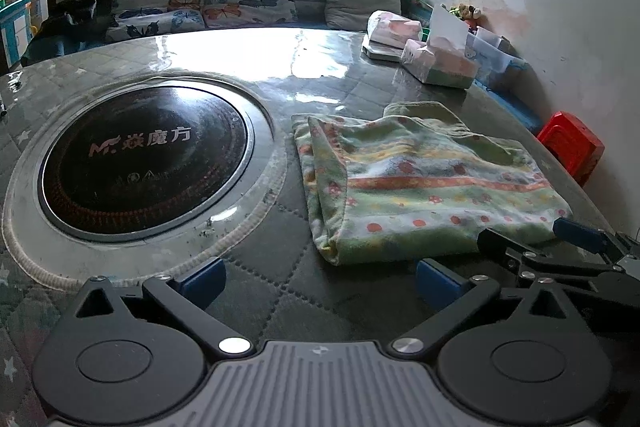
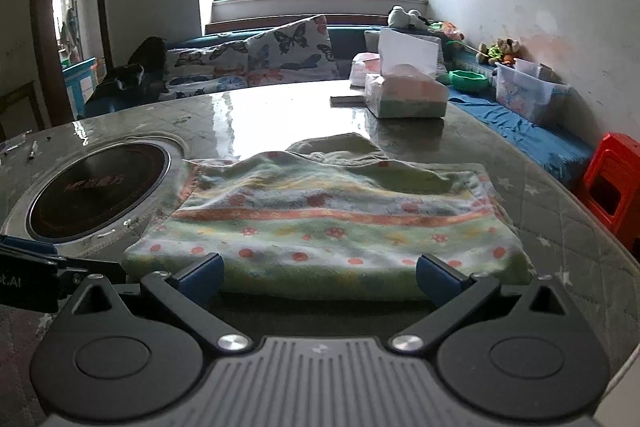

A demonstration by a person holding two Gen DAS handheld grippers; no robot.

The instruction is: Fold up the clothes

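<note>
Folded garment [image 2: 320, 219] lies flat on counter [image 1: 280, 75], right of round hob [image 1: 146, 157]. Left gripper [image 1: 320, 281] & right gripper [image 2: 320, 277]: fingers spread wide, released, nothing gripped, both at garment's near edge.

Folded garment [image 1: 424, 183], soft terry in pale green with orange stripe, red dots and flowers. Lying flat on the counter [image 1: 280, 287], beside the round inset cooktop; plain green part poking out behind.
</note>
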